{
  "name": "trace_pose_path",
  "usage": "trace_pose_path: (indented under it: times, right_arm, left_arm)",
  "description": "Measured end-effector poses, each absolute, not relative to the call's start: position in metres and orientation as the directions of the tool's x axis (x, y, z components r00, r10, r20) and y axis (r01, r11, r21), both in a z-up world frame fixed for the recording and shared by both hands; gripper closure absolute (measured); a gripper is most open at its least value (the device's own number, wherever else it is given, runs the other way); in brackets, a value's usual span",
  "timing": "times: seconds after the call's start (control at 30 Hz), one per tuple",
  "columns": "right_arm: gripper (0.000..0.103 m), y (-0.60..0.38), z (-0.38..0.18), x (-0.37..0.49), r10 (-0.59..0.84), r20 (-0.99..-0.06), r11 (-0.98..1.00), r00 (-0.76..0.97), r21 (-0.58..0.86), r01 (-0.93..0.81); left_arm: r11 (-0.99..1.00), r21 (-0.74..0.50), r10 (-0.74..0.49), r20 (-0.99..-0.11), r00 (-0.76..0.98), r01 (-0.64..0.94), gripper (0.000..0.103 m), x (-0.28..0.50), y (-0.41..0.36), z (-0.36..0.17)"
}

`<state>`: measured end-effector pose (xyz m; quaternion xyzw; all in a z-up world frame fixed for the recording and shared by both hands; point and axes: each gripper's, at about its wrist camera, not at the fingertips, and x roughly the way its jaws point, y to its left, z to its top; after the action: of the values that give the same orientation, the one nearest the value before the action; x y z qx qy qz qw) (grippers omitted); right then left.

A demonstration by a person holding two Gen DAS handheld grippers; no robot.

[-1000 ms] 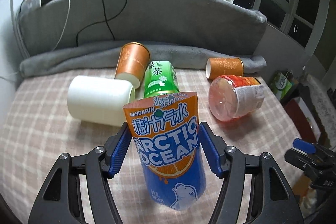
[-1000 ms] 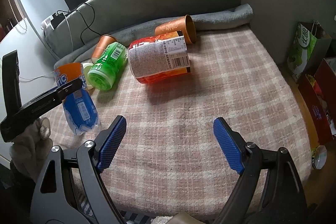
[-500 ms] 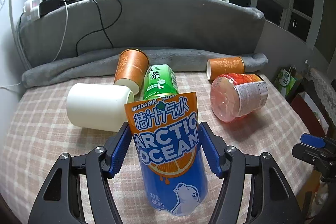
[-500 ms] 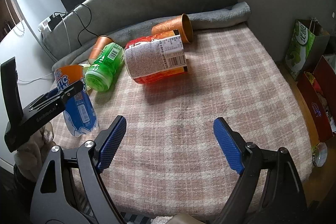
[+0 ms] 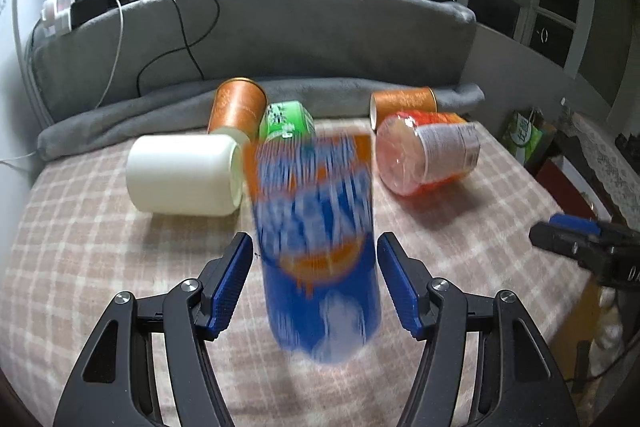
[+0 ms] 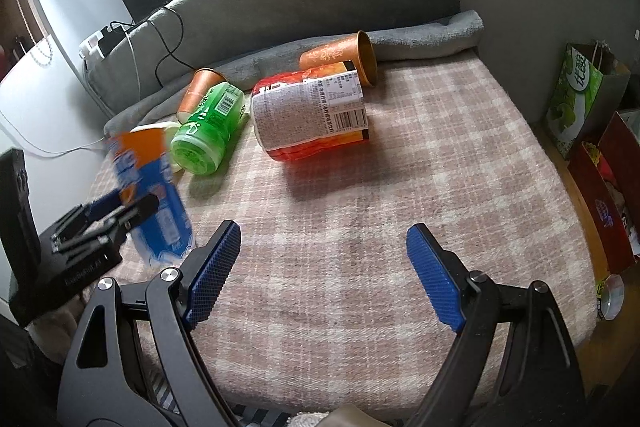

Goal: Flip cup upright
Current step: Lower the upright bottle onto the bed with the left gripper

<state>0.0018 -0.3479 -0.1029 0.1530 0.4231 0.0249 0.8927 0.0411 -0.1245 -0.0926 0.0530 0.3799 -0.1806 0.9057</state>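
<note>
Orange and blue, the cup (image 5: 316,247) is seen upright but motion-blurred at the centre of the left wrist view, wide end up, its base low against the checked blanket (image 5: 100,239). The left tool (image 5: 316,279) is spread, with a blue pad at 9 o'clock and another at 3 o'clock of the cup; a thin gap is visible on each side, so the cup is not pinched. Whether the base is touching the blanket cannot be told through the blur.

A white cup (image 5: 184,175) is laid on its side at 10 o'clock of the blurred cup, with a green can (image 5: 286,119) and an orange paper cup (image 5: 238,109) lying behind at 12 o'clock. A red-labelled jar (image 5: 428,151) is laid on its side at 2 o'clock, a second orange paper cup (image 5: 402,103) just behind it.

The right tool (image 6: 324,275) is spread wide over bare blanket, nothing between its pads
</note>
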Motion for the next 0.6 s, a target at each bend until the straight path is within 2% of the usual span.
trace_pose_path:
  times: [0.2, 0.43, 0.6]
  right_arm:
    - [0.016, -0.347, -0.103, 0.001, 0.171, -0.747, 0.953, 0.643, 0.292, 0.086]
    - [0.016, -0.348, -0.106, 0.003, 0.169, -0.747, 0.951, 0.643, 0.296, 0.094]
    - [0.016, -0.350, -0.110, 0.004, 0.165, -0.752, 0.950, 0.638, 0.294, 0.101]
  left_arm:
    - [0.933, -0.071, -0.295, -0.708, 0.641, 0.352, 0.039, 0.045, -0.117, -0.092]
    - [0.904, -0.271, -0.402, -0.804, 0.439, 0.331, 0.034, 0.096, -0.109, -0.093]
    - [0.911, -0.246, -0.375, -0.830, 0.412, 0.332, 0.034, 0.117, -0.121, -0.095]
